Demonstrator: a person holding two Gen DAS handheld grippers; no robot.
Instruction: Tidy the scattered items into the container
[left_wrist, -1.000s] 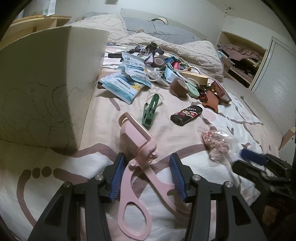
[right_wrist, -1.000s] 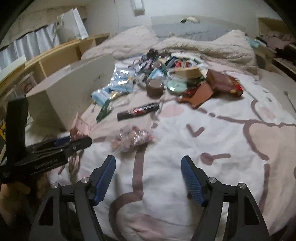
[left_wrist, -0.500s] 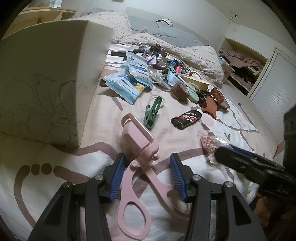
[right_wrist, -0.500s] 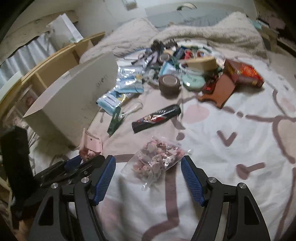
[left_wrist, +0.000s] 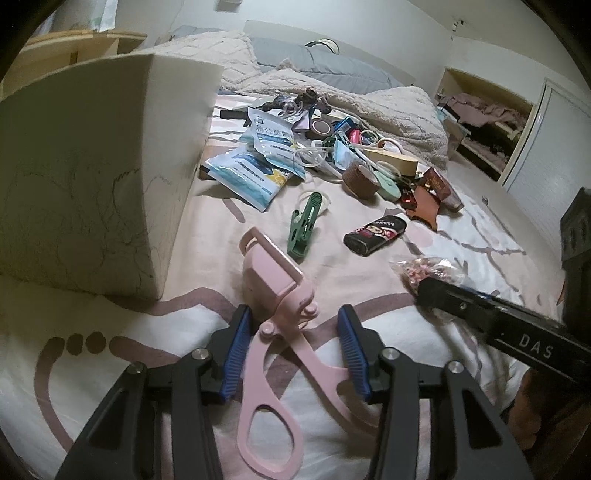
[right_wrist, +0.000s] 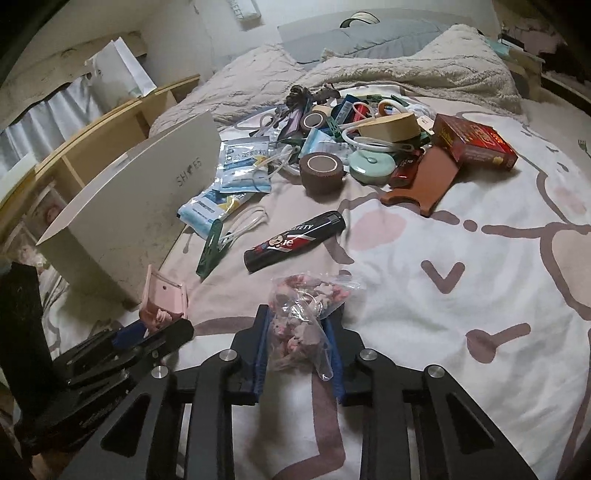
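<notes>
From my left wrist camera, the white shoe box (left_wrist: 96, 177) stands on the bed (left_wrist: 480, 266) at upper left; I see only 2 outer walls, so its inside is hidden. My left gripper (left_wrist: 295, 354) has the pink eyelash curler (left_wrist: 275, 314) between its 2 blue pads, and the jaws are closing; the left pad looks against the curler's arm, but I cannot tell whether the right pad touches. The curler's long axis runs away from me, its curved head toward the box, its finger loops near the bottom edge, partly behind the jaws. Beyond it lie a green clip (left_wrist: 304, 229) and a black lighter (left_wrist: 375, 236). My right gripper's black finger covers part of the clear bag of pink bits (left_wrist: 428, 267).

From my right wrist camera, my right gripper (right_wrist: 297, 350) is closing on that bag (right_wrist: 306, 310), both pads pressing its sides; the bag's far end points toward the lighter (right_wrist: 295, 240). The box (right_wrist: 140, 206) shows its "SH ES" wall, contents unseen. Only the curler's head (right_wrist: 164, 299) shows above my left gripper (right_wrist: 147, 339), whose jaws I cannot read here. The far heap of small items is too tangled to sort out.
</notes>
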